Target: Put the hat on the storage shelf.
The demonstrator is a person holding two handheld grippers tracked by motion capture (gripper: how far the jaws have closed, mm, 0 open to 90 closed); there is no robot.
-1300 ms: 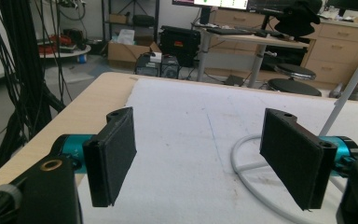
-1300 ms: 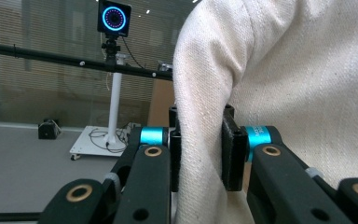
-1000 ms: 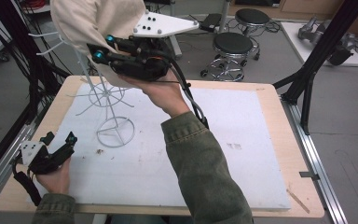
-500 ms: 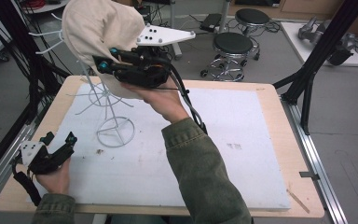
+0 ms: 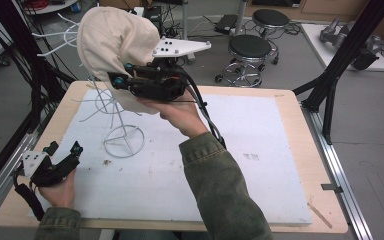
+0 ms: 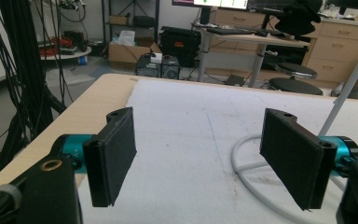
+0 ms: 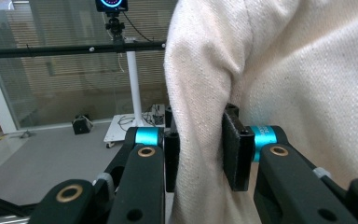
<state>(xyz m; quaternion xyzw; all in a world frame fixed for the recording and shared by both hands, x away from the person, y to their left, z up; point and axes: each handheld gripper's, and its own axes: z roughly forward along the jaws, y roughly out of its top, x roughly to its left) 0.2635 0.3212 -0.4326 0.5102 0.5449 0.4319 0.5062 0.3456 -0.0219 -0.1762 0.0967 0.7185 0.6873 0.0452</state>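
Observation:
A cream cloth hat (image 5: 114, 44) hangs in the air over the far left of the table, above a white wire stand (image 5: 124, 141) with a round base. My right gripper (image 5: 121, 76) is shut on a fold at the hat's lower edge; in the right gripper view the fabric (image 7: 307, 70) is pinched between both pads of the gripper (image 7: 200, 151). My left gripper (image 5: 63, 148) rests near the table's front left corner, open and holding nothing. In the left gripper view its jaws (image 6: 205, 154) stand wide apart, with the stand's base ring (image 6: 240, 164) just ahead on the right.
A white mat (image 5: 260, 150) covers most of the wooden table (image 5: 300, 130). Thin wire arms of the stand (image 5: 92, 105) spread out under the hat. Black frame posts (image 5: 330, 90) stand at the right and left, and two stools (image 5: 250, 47) sit behind the table.
My right gripper has carried the hat a little to the right and downward, closer over the wire stand. The left gripper has stayed where it was.

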